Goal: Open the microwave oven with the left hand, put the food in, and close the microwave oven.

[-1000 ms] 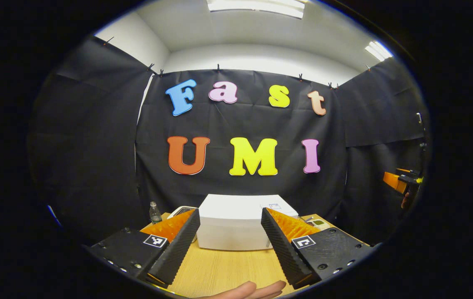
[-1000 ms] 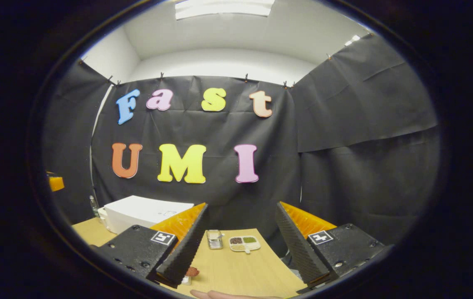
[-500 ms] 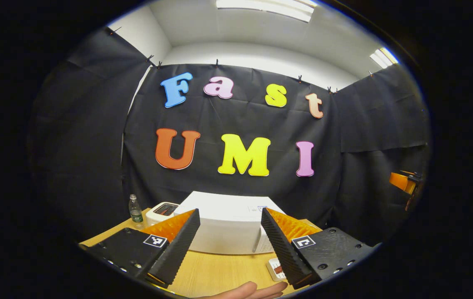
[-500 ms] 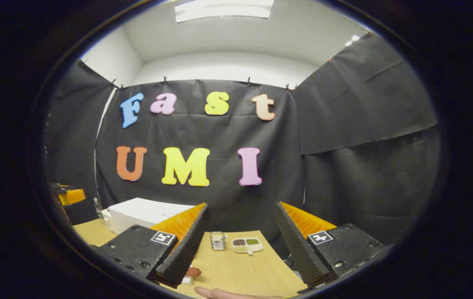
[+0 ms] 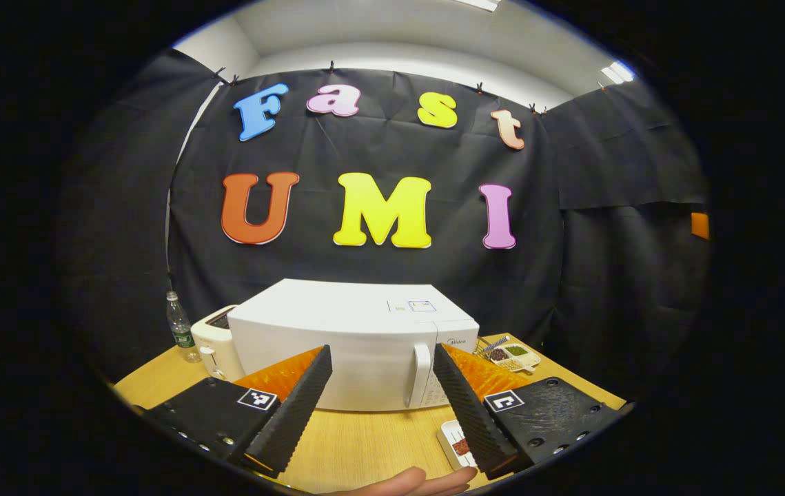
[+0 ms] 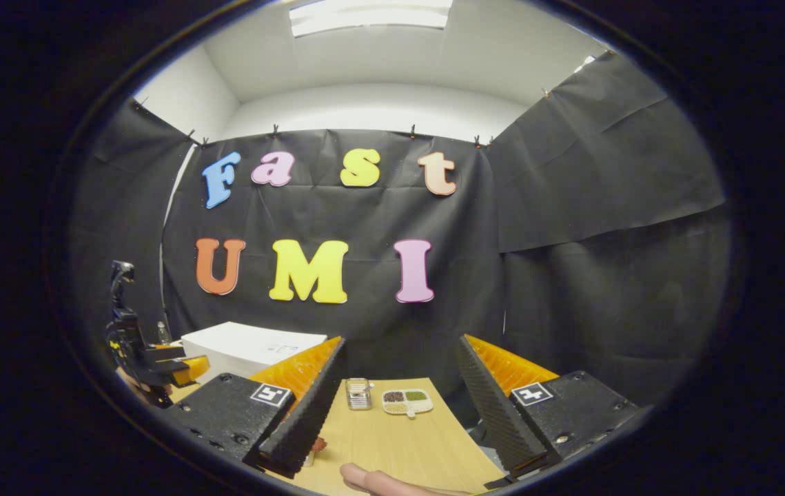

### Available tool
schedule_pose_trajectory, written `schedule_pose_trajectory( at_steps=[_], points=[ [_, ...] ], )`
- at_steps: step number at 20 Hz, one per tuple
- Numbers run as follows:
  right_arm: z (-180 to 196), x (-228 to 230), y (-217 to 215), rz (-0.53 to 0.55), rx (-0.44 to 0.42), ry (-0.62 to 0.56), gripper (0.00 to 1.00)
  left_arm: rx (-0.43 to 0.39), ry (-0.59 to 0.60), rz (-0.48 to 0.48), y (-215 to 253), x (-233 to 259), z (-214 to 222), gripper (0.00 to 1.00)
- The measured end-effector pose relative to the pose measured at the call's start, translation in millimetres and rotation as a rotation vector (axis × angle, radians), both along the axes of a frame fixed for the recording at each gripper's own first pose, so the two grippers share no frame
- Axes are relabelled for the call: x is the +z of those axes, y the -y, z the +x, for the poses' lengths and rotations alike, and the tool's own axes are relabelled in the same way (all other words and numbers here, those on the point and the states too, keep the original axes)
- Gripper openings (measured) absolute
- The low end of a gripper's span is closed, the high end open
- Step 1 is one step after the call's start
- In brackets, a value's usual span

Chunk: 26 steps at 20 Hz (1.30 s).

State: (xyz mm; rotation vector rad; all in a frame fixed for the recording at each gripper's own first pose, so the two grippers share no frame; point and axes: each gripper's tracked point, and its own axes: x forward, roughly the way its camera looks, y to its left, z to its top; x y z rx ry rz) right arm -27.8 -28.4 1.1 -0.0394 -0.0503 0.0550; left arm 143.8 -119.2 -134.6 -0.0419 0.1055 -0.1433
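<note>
The left tongs (image 5: pixel 380 386) were spread and held nothing; the closed white microwave oven (image 5: pixel 354 355) stood just ahead of them on the tabletop (image 5: pixel 364 444). The right tongs (image 6: pixel 399 386) were likewise spread, the food dish (image 5: pixel 456 444) lying beside the left tongs' right finger.

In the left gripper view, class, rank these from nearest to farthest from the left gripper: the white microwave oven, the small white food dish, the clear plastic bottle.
1. Small white food dish: on the table, by the right finger.
2. White microwave oven: straight ahead.
3. Clear plastic bottle: far left, at the back.
</note>
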Motion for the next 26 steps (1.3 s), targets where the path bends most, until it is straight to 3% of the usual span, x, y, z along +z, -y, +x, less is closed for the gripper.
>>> schedule_pose_trajectory(
  at_steps=[1, 2, 3, 9, 10, 12, 13, 14, 15, 16, 18, 19, 20, 21, 23, 26],
  points=[
    [-0.6, -1.6, 0.9, 0.002, 0.001, -0.003, 1.0, -0.003, -0.013, -0.002, 6.8, -11.5, 7.3, 0.93],
    [-1.0, -3.4, 2.0, 0.004, 0.005, -0.005, 0.92, -0.015, -0.014, -0.007, 15.3, -20.7, 14.1, 0.93],
    [-1.3, -4.6, 2.7, 0.0, 0.012, -0.009, 1.0, -0.034, -0.01, -0.009, 24.1, -29.3, 21.7, 0.93],
    [0.1, -5.5, 7.5, -0.007, 0.0, 0.035, 1.0, -0.047, -0.075, -0.024, 50.9, -92.0, 57.4, 0.93],
    [1.1, -9.1, 10.0, -0.008, 0.001, 0.032, 0.92, -0.045, -0.087, -0.024, 54.2, -99.2, 62.5, 0.93],
    [7.0, -20.9, 20.5, 0.002, 0.005, 0.023, 0.92, -0.035, -0.08, -0.016, 57.0, -106.8, 73.8, 0.94],
    [9.6, -26.0, 26.3, 0.005, 0.014, 0.018, 1.0, -0.023, -0.073, -0.015, 58.5, -111.2, 81.8, 0.94],
    [7.6, -30.5, 33.8, 0.004, 0.018, 0.011, 1.0, -0.016, -0.069, -0.015, 60.0, -114.8, 88.7, 0.8],
    [7.4, -34.2, 39.4, 0.002, 0.019, 0.007, 1.0, -0.008, -0.068, -0.013, 60.6, -118.5, 95.0, 0.93],
    [8.9, -40.2, 42.0, -0.002, 0.015, 0.0, 0.92, 0.009, -0.066, -0.006, 60.0, -121.9, 101.6, 0.93],
    [13.6, -49.5, 45.6, -0.007, 0.016, -0.016, 0.92, 0.054, -0.056, 0.007, 58.3, -126.7, 114.1, 0.93],
    [16.3, -53.1, 48.2, -0.007, 0.015, -0.025, 0.92, 0.053, -0.043, 0.01, 62.2, -125.6, 119.5, 0.9],
    [20.2, -57.8, 51.7, -0.004, 0.012, -0.031, 0.92, 0.028, -0.024, -0.005, 70.3, -122.4, 123.0, 0.76],
    [21.9, -60.2, 53.6, 0.004, 0.01, -0.035, 1.0, 0.018, -0.004, -0.029, 74.3, -118.9, 125.3, 0.72],
    [23.6, -65.4, 55.6, 0.022, 0.015, -0.045, 1.0, 0.043, 0.002, -0.05, 70.4, -118.0, 132.8, 0.59],
    [21.6, -68.9, 55.8, 0.034, 0.028, -0.049, 1.0, 0.037, -0.007, -0.002, 70.8, -118.3, 132.5, 0.56]
  ],
)
